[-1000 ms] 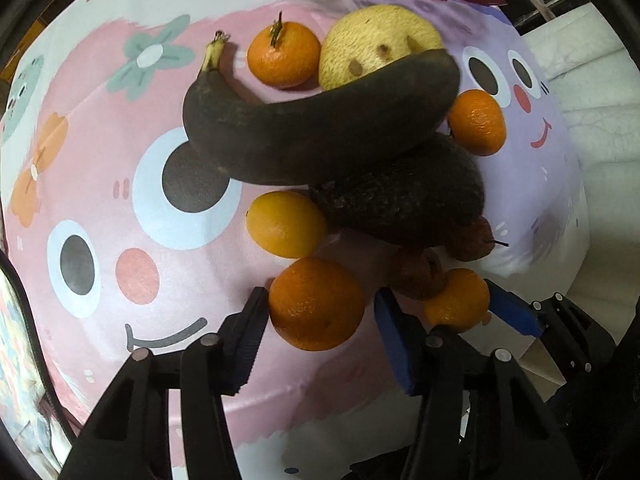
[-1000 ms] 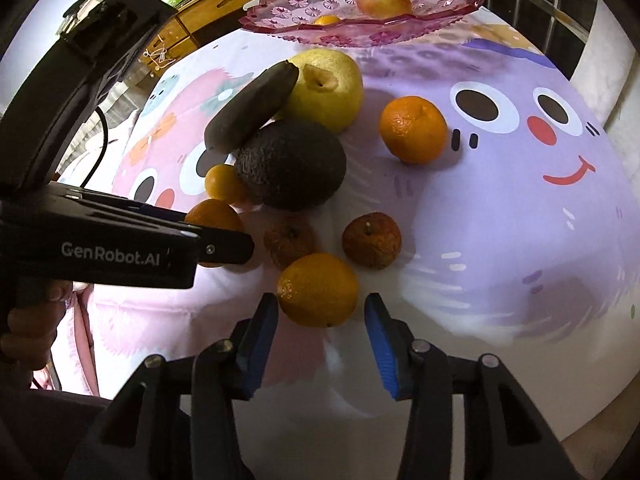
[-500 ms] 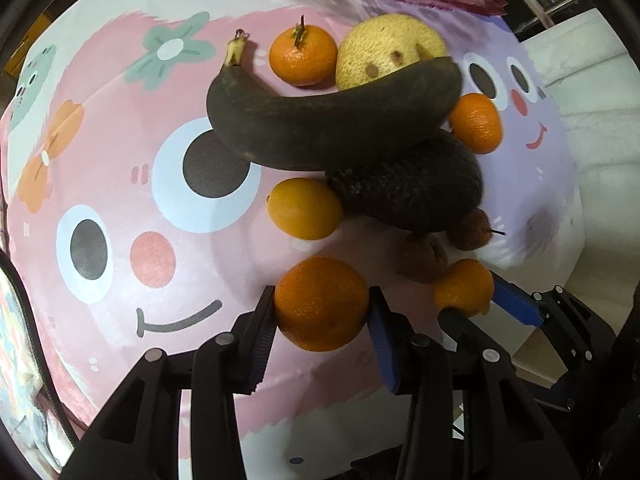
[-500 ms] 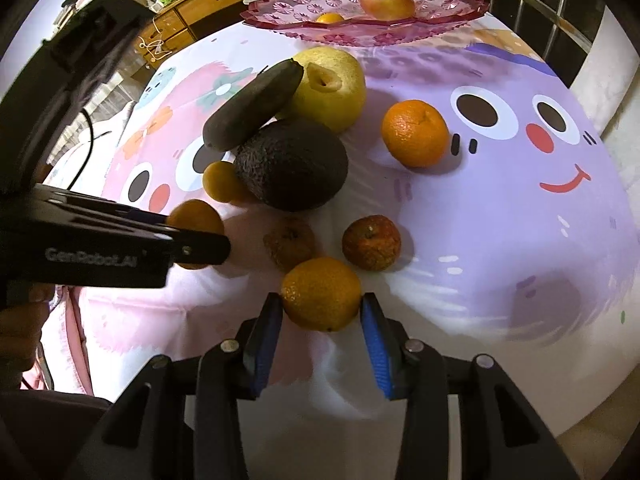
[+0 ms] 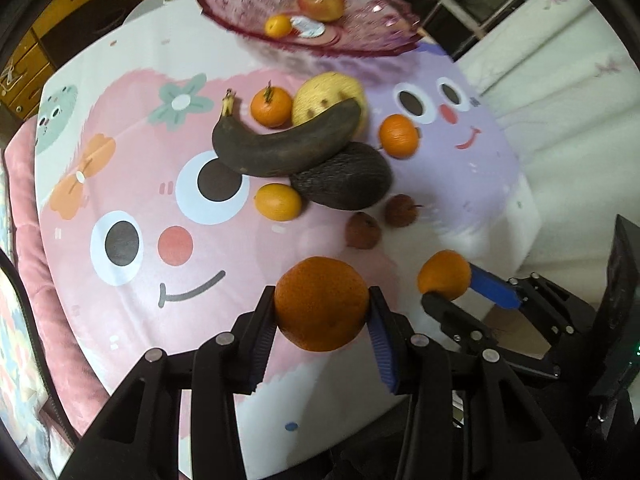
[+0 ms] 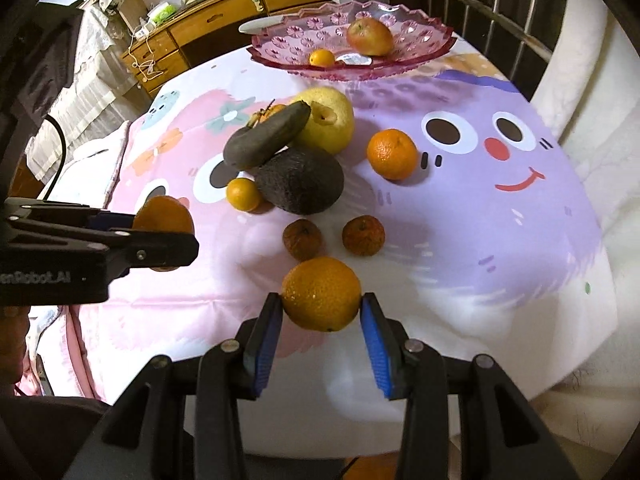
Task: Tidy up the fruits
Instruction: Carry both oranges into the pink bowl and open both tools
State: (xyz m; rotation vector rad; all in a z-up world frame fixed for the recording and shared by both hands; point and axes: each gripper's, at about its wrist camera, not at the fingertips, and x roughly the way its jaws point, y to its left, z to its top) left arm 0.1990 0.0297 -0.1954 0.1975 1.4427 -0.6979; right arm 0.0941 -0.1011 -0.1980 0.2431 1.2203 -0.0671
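Observation:
My left gripper (image 5: 322, 312) is shut on a mandarin (image 5: 321, 303) and holds it above the cloth; it also shows in the right wrist view (image 6: 164, 226). My right gripper (image 6: 321, 308) is shut on an orange (image 6: 322, 293), lifted off the table; it shows in the left wrist view too (image 5: 445, 275). A pink glass fruit dish (image 6: 416, 52) at the far edge holds an apple (image 6: 369, 36) and a small orange (image 6: 322, 57). On the cloth lie a blackened banana (image 5: 286, 146), an avocado (image 5: 344, 180), a yellow pear (image 6: 330, 122) and several mandarins.
Two dark shrivelled fruits (image 6: 302, 239) (image 6: 363, 235) lie just beyond my right gripper. A small orange (image 5: 278, 201) sits beside the avocado. The table edge (image 6: 520, 384) runs close in front. A wooden cabinet (image 6: 208, 28) stands behind the table.
Both grippers closed on their fruits and lifted them up and back from the cloth. The dish has come into the left wrist view.

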